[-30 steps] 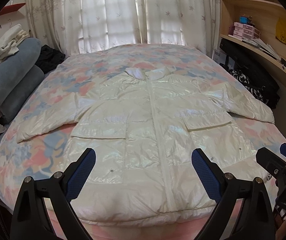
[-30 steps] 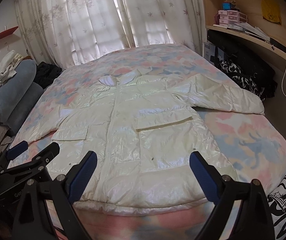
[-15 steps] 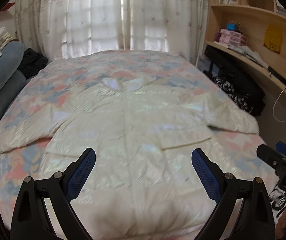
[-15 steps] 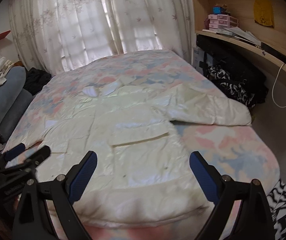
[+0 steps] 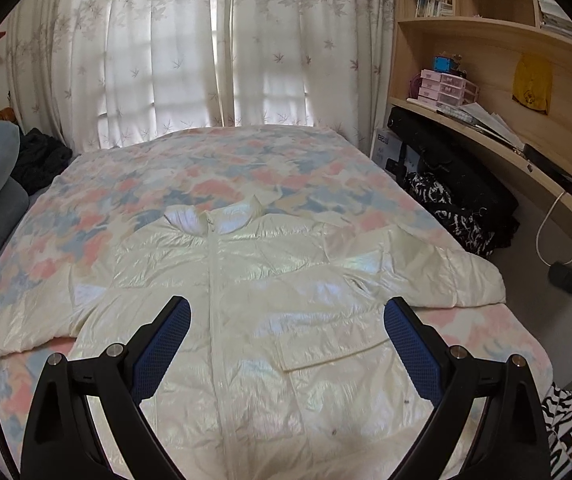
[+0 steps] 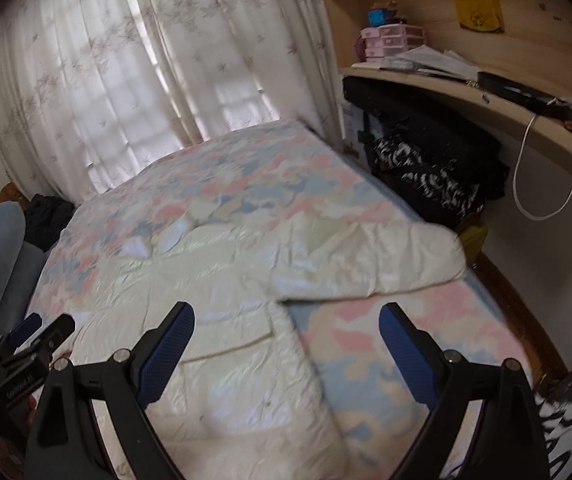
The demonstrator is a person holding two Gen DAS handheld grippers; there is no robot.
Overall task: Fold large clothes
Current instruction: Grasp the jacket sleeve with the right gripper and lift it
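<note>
Left wrist view: the jacket (image 5: 270,320) lies flat on the bed (image 5: 222,168), front up and zipped, collar toward the curtains, both sleeves out to the sides. The left gripper (image 5: 287,340) hangs over the lower front near the zip, fingers (image 5: 162,346) spread wide with nothing between them. Nothing is folded yet, so this looks like the lineup before the first sleeve fold.

Right wrist view: it's a bit blurry, but the right gripper (image 6: 286,344) is also spread wide and empty, aimed where the jacket's side edge meets the bare bedspread, with the right sleeve (image 6: 369,260) lying just beyond it. The left gripper (image 6: 34,344) pokes in at the lower left edge.

Probably the smart move is pinching the sleeve near the cuff, taking both layers, then carrying it across the chest in one go. That shiny puffy shell will likely slip and spring back, so a deep bite and a press-down afterward should help.
</note>
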